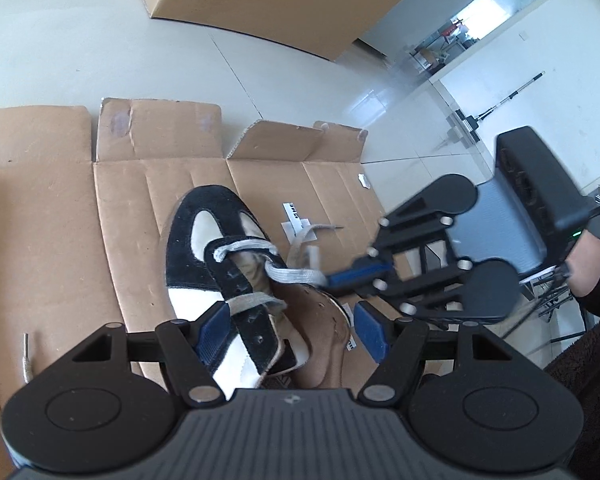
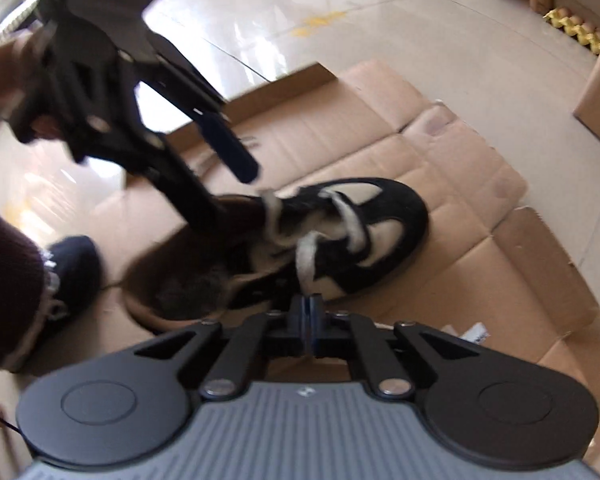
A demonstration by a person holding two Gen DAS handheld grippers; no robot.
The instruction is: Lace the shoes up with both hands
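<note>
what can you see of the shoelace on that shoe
The shoelace is flat, pale grey woven fabric, a bit frayed. It crosses the lower eyelets of the black-and-white shoe, which lies on flattened cardboard; the upper eyelets are unlaced. One end runs into the shut jaws of the right gripper. The left gripper, jaws open, straddles the shoe.
</note>
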